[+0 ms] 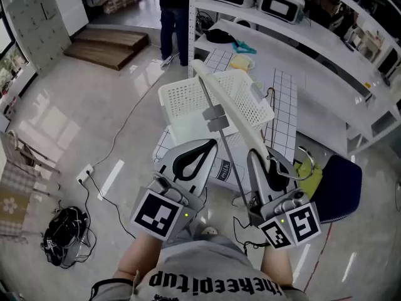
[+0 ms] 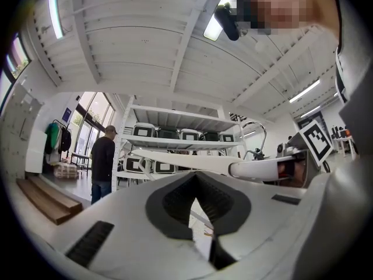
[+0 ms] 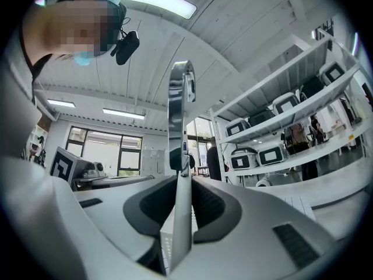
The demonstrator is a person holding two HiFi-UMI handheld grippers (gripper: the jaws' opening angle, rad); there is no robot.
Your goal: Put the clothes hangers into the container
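White shelving (image 1: 313, 46) with boxy appliances (image 1: 282, 5), person standing (image 1: 172, 17) at its end, wooden step (image 1: 109, 46), power strip (image 1: 84, 174), tangled black cables (image 1: 66, 237), yellow dish (image 1: 241, 63) at far edge of tiled table (image 1: 285, 105)

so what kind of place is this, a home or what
probably a lab or workroom, not a home: long white shelving lined with matching boxy appliances, a basket on a tiled table, cables loose on the floor

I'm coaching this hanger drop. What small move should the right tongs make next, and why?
Probably ease the right tongs forward and down toward the white basket. They are clamped on the white hanger near its hook. Its far end already reaches above the basket, but the gripped end hangs short of the rim. The left tongs are shut and empty.
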